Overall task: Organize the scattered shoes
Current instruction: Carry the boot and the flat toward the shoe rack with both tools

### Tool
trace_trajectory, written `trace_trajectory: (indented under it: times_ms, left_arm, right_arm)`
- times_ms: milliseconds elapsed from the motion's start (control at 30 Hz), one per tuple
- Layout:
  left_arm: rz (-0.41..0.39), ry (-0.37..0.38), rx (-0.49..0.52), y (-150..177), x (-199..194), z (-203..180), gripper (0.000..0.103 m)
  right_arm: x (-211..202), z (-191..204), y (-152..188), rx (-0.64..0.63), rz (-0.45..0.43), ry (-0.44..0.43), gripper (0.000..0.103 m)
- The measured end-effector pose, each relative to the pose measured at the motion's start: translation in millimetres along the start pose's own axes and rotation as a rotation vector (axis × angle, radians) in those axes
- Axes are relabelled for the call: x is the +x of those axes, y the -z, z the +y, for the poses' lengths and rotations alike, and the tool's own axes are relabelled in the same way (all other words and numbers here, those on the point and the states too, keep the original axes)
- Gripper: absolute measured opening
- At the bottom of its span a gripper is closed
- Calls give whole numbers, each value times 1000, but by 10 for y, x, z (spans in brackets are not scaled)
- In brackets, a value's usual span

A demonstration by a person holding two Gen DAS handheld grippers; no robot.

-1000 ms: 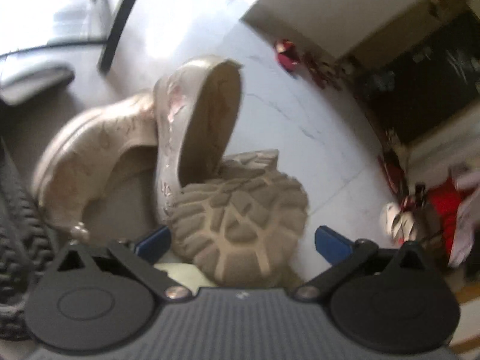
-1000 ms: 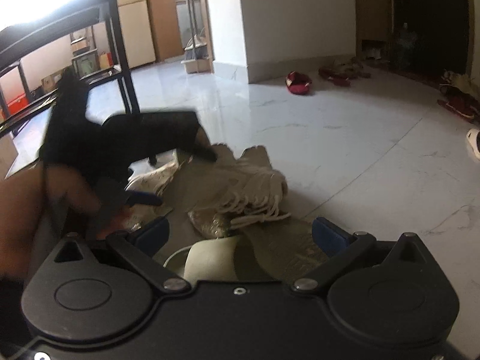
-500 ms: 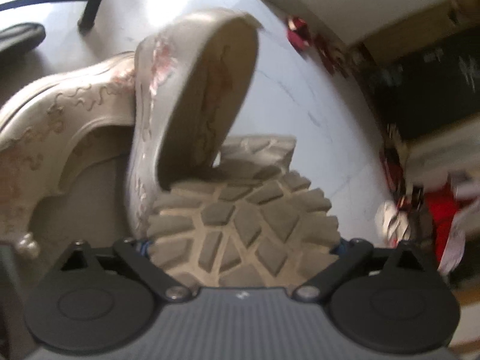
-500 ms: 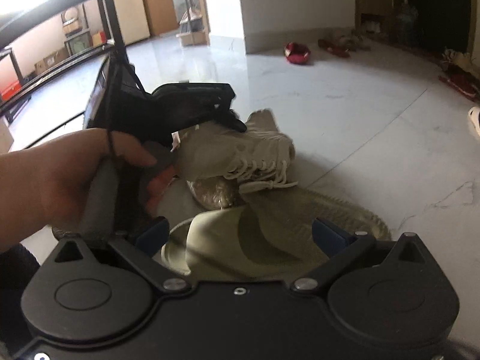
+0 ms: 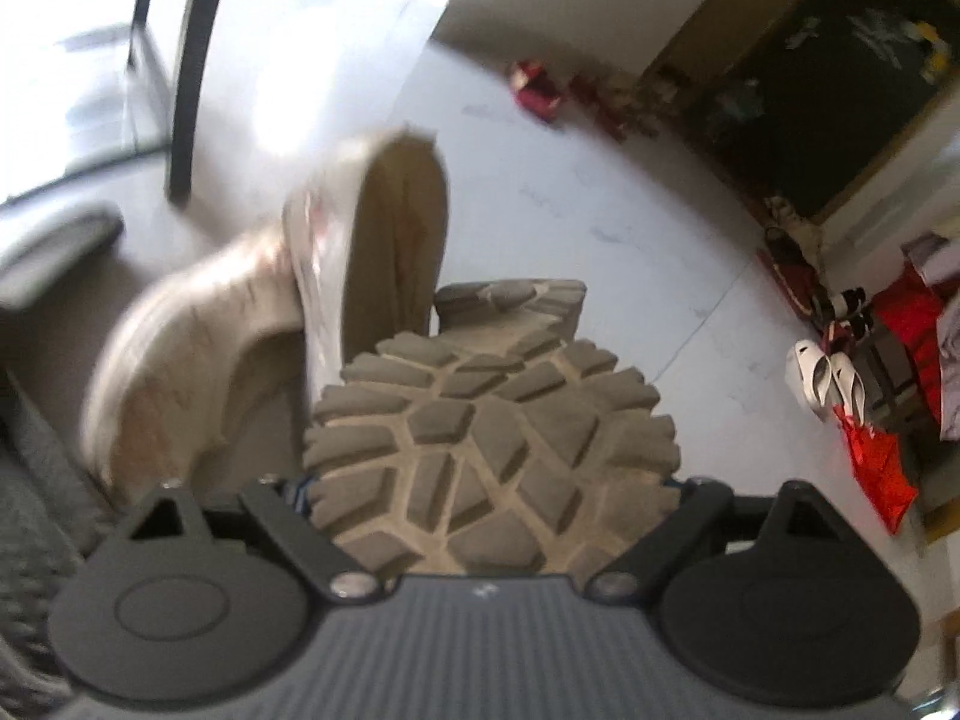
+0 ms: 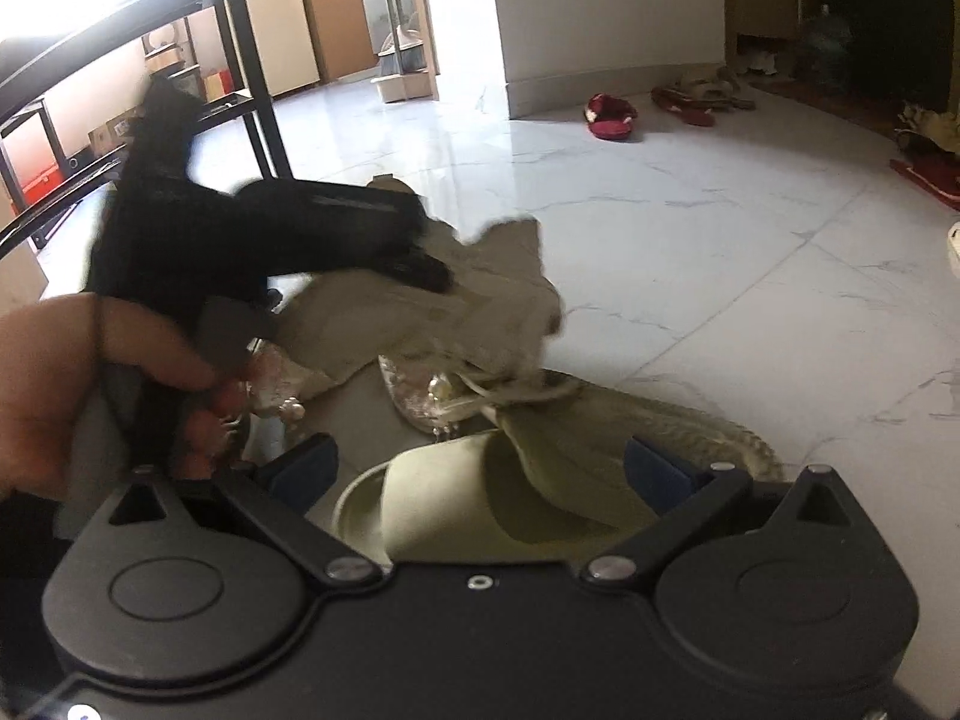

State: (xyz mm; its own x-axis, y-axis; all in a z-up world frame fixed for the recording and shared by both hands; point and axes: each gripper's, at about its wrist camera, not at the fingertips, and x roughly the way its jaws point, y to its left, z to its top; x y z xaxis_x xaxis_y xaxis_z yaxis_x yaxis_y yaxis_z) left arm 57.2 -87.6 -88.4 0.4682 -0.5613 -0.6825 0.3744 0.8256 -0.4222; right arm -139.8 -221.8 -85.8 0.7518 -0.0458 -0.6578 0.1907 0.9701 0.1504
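We see the left claw (image 5: 489,483) closing on the tan boot's (image 5: 489,426) sole, lifting it from the pile; the right claw (image 6: 480,468) gapes, empty, over a slide sandal (image 6: 456,516).

left gripper (image 5: 486,483) pads hidden behind boot sole (image 5: 486,438)

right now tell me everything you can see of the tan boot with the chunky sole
The tan boot shows a thick lugged sole of grey-brown rubber-looking blocks, facing the left wrist camera. The left gripper has the sole's sides between its closing jaws, pads against them. In the right wrist view the boot's soft beige upper, suede-like, with pale laces hanging, is tilted above the other shoes. A cream patterned shoe leans against it on the white floor.
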Motion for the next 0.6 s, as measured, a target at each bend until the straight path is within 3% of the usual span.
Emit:
trace_trajectory:
  times_ms: [233,400,500,600]
  left_arm:
    - [-179,-20,-47,-153,-766,205,91]
    - [-322,-137,-98,-175,-1493,566,91]
    - [-378,-198,-181,-113,-1989,908,91]
    - [-427,-306,-199,69,-2396,1189,91]
  right_arm:
    - [-88,51,-9,-3,-22,-43,103]
    - [-154,182,-132,-27,-98,-89,103]
    - [-169,324,-300,-35,-137,-131,103]
    - [-260,543,-588,53,-179,-256,103]
